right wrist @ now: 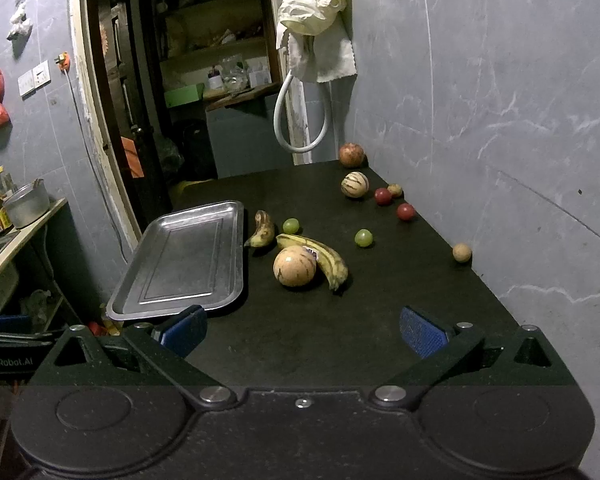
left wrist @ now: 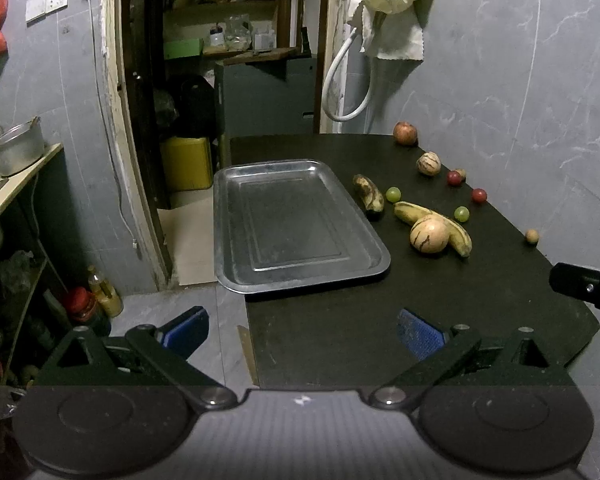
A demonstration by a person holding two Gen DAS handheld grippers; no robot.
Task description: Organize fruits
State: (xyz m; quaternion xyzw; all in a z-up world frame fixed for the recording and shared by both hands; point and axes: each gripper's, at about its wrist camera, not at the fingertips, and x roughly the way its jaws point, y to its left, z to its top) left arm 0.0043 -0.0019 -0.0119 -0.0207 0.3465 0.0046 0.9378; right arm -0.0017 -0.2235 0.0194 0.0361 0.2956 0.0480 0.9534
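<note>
The left gripper hovered level above the near left corner of the table, its jaws spread wide and holding nothing; one blue pad hung past the table's edge over the floor. Straight ahead of it lay the steel tray, bare, its long side running away from the gripper. The right gripper hung level over the near end of the table, jaws equally wide apart and empty, touching nothing. Its tip also showed at the right edge of the left view.

The fruit lay loose on the table to the right of the tray, all ahead of the right gripper. Nearest was a pale round melon, touching a long banana that curved behind it. A short spotted banana lay just beside the tray's right rim. 2 green grapes sat near the bananas: one between them, one further right. Beyond were a striped melon, 2 red grapes, a small tan fruit and, at the far corner against the wall, an apple. A tan ball-shaped fruit sat alone near the wall.
</note>
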